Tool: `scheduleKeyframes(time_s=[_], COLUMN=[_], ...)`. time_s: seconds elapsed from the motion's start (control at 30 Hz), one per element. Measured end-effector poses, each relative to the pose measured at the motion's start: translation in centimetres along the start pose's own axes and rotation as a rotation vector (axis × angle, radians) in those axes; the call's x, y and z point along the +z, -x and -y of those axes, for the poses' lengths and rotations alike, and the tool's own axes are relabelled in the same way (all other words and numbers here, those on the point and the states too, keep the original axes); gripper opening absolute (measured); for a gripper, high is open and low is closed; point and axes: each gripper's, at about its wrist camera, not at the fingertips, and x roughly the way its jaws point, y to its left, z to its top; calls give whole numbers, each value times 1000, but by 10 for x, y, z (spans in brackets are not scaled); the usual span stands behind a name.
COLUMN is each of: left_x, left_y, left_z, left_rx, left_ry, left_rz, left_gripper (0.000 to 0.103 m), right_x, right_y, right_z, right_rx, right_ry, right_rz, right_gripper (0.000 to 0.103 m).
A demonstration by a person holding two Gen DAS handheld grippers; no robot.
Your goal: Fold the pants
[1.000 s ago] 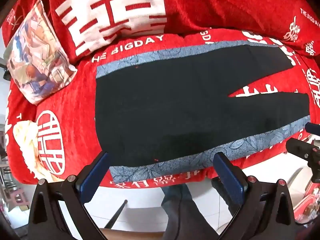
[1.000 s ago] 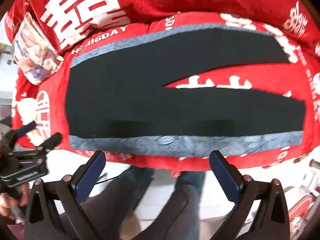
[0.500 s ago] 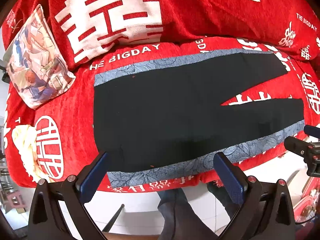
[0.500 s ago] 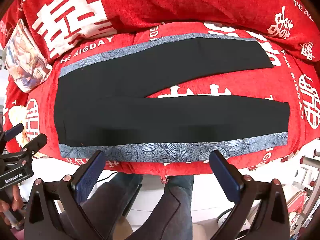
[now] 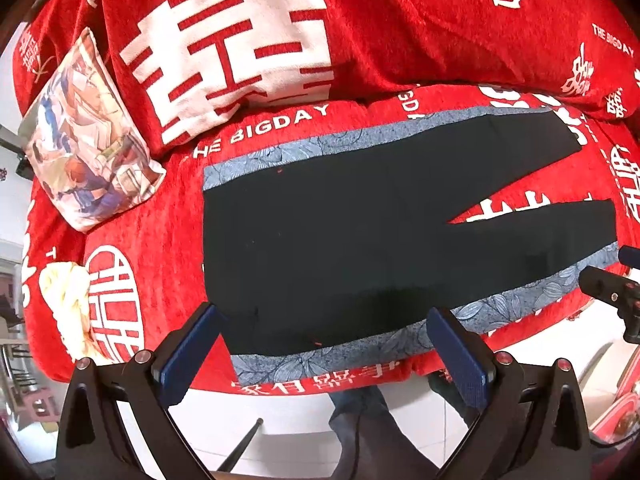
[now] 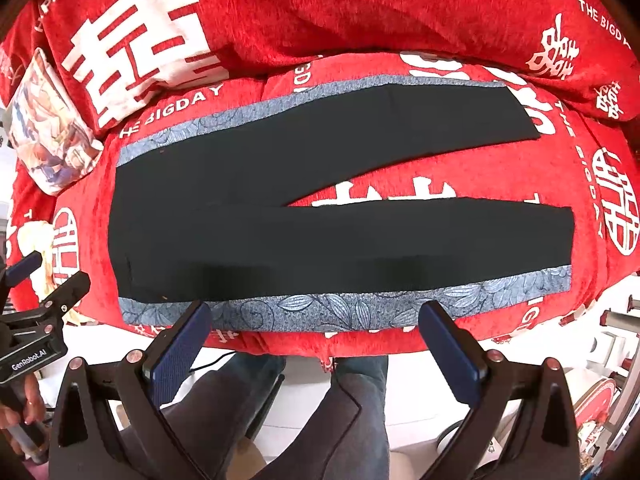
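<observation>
Black pants [image 5: 340, 236] with blue-grey leaf-print side stripes lie flat on a red sofa seat, waistband at the left, both legs spread to the right. The whole pair shows in the right wrist view [image 6: 304, 220]. My left gripper [image 5: 324, 350] is open and empty, hovering at the sofa's front edge near the waist end. My right gripper [image 6: 316, 340] is open and empty, hovering over the near leg's stripe [image 6: 320, 304]. Neither touches the cloth.
A printed cushion [image 5: 86, 136] leans at the sofa's left end. A cream cloth [image 5: 66, 300] lies at the left front. The red backrest [image 5: 320, 32] rises behind. The person's legs [image 6: 340, 412] stand on white floor below the sofa edge.
Both grippers pulled back from the sofa and rose, so more of the pants shows; over the last half second the left gripper has come a little closer again. Both stay open.
</observation>
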Motion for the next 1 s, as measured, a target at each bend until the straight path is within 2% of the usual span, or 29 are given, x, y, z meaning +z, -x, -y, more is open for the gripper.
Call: scheduleKeyframes(time_s=[1.0], left_x=[6], left_y=[1], left_z=[0], left_rx=[22], left_ry=[3], left_rz=[5], left_gripper=[103], right_x=[0], right_y=[0], right_z=[6], right_rx=[-14], right_ry=[-5], right_rz=[4], right_gripper=[103])
